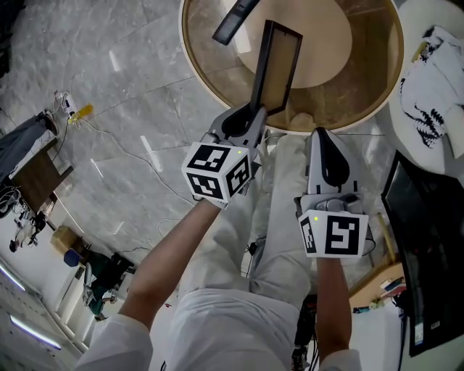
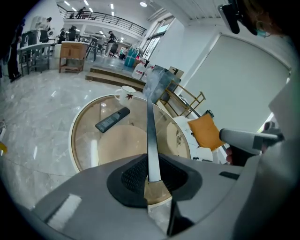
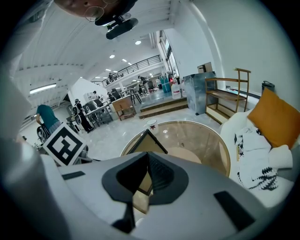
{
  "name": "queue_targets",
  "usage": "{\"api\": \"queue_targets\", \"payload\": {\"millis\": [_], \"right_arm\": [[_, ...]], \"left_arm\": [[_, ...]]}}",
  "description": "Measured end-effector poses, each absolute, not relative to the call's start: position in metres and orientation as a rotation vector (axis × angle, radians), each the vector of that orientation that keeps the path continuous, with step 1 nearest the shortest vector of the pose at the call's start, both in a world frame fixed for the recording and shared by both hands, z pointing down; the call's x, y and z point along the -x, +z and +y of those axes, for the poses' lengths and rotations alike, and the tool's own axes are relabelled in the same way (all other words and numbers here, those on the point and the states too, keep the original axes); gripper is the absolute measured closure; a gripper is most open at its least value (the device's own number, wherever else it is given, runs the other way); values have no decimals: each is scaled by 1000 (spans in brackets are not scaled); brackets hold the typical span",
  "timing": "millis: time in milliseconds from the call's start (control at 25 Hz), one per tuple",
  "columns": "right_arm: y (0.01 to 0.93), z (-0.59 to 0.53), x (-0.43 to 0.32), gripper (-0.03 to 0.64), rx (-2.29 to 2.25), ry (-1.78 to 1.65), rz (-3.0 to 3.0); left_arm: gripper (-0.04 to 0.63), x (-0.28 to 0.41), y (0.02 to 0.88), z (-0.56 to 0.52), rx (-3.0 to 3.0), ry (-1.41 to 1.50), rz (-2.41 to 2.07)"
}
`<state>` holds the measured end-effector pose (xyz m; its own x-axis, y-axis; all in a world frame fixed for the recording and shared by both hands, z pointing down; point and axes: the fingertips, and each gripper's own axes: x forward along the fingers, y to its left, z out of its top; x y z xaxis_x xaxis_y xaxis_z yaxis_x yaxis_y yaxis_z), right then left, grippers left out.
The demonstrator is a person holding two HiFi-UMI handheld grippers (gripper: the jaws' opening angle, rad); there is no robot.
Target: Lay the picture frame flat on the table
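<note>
A black-edged picture frame [image 1: 275, 69] with a tan panel stands up on its edge over the near side of the round glass table [image 1: 187, 43]. My left gripper [image 1: 250, 116] is shut on its lower edge. In the left gripper view the frame [image 2: 151, 136] shows as a thin dark strip rising from between the pads of that gripper [image 2: 151, 161]. My right gripper [image 1: 319, 134] hangs just short of the table's near rim, to the right of the frame, shut with nothing in it. In the right gripper view its tips [image 3: 148, 153] meet, and the frame [image 3: 145, 145] shows beyond them.
A black remote [image 1: 233, 20] lies on the far side of the table, and a white mug [image 2: 125, 93] stands near its far rim. A white printed cloth [image 1: 428, 87] and an orange cushion [image 2: 206, 131] lie on a seat at the right. Cables [image 1: 72, 112] run across the marble floor at the left.
</note>
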<state>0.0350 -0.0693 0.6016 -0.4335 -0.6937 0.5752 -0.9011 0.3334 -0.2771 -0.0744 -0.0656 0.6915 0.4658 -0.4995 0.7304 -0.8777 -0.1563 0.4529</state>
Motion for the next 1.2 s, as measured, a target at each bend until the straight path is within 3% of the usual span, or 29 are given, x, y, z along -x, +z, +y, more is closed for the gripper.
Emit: {"api": "queue_targets", "payload": {"millis": [1200], "right_arm": [[605,-57,-33,612,-1392,817,-2252]], "left_arm": [[512,106,722,-62,-1788,719,-1323]]}}
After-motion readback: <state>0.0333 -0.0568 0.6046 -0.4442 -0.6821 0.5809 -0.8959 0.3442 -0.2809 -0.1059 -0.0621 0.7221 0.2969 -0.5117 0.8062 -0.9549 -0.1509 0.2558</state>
